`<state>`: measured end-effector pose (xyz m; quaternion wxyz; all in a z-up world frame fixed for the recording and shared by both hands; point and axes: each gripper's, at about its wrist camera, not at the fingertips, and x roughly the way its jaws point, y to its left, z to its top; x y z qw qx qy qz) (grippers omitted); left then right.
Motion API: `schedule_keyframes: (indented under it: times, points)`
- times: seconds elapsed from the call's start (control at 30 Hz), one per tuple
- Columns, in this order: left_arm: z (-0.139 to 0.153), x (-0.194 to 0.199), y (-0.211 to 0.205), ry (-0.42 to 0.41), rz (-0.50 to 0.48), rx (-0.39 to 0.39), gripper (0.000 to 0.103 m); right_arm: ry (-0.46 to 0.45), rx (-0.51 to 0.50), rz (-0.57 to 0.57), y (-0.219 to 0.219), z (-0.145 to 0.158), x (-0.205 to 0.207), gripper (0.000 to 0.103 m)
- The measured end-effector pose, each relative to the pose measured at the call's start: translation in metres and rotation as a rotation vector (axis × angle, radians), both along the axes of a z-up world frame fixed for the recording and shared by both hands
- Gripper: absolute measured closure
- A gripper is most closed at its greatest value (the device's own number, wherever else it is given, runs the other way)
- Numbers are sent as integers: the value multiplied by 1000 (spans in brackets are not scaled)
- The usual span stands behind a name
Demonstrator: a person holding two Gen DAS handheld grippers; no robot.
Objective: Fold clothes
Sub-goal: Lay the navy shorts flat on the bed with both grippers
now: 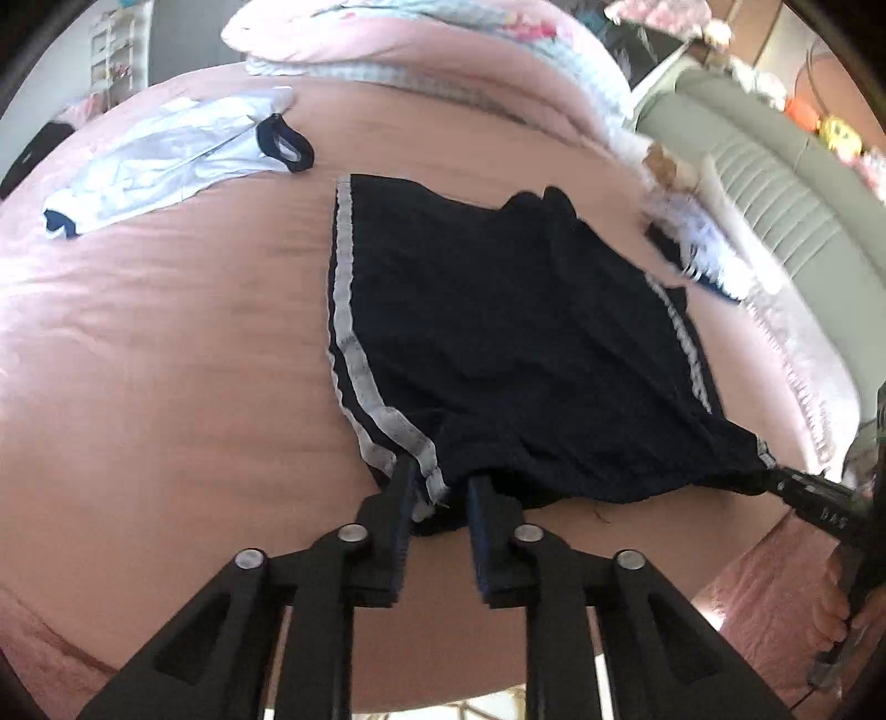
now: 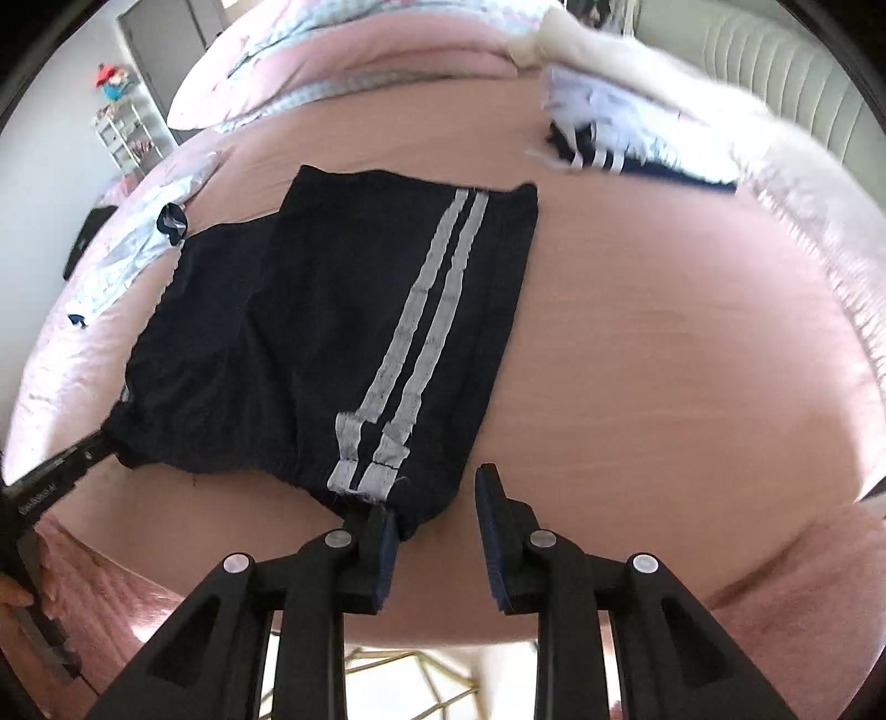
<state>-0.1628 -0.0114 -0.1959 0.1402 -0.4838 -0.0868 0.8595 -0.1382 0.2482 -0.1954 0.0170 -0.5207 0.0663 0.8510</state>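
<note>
Dark navy shorts [image 1: 526,343] with white side stripes lie spread flat on the pink bed [image 1: 166,415]. My left gripper [image 1: 440,487] is at the striped near corner of their waistband, jaws a little apart, with the fabric edge lying over and between the fingertips but not pinched. The right wrist view shows the same shorts [image 2: 332,310]. There my right gripper [image 2: 434,493] stands open at the other striped corner. That corner rests against its left finger [image 2: 382,531], and the right finger is over bare sheet. Each gripper's tip shows in the other's view: the right gripper [image 1: 797,487], the left gripper [image 2: 94,451].
A white shirt with navy trim [image 1: 183,149] lies crumpled at the far left of the bed. A pile of blue and white clothes [image 2: 609,127] sits at the far right by the padded headboard [image 1: 775,194]. Pillows and a quilt [image 1: 415,50] line the far edge. A hand [image 1: 830,598] grips the right tool.
</note>
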Motion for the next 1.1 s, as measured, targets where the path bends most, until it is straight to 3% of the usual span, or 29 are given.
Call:
schedule_keyframes:
  times: [0.13,0.27,0.5,0.57,0.63,0.73,0.83,0.9,0.97,1.1]
  points:
    - [1,-2,-1,49,11,55,84,11,136,38,-5,-3,8,67]
    - [5,-7,-6,93,-3,132,84,-19,106,86,0,-7,22,66]
    - [12,-15,-3,140,-53,261,84,211,263,143,-30,37,41,64]
    - [13,-17,-3,142,-55,274,84,191,233,233,-46,34,29,60]
    - [15,-15,-4,149,-55,264,84,144,218,354,-70,25,13,60]
    - [17,-13,-6,158,-45,240,84,106,278,448,-104,5,-3,60]
    - [17,-13,-5,159,-31,177,84,61,332,408,-115,-18,-24,61]
    - [16,-13,-3,146,-32,136,84,38,310,364,-110,-25,-29,81]
    - [13,-15,-1,120,-36,104,83,35,299,332,-103,-23,-32,90]
    - [3,-16,6,83,-52,38,80,63,322,270,-89,-4,-32,92]
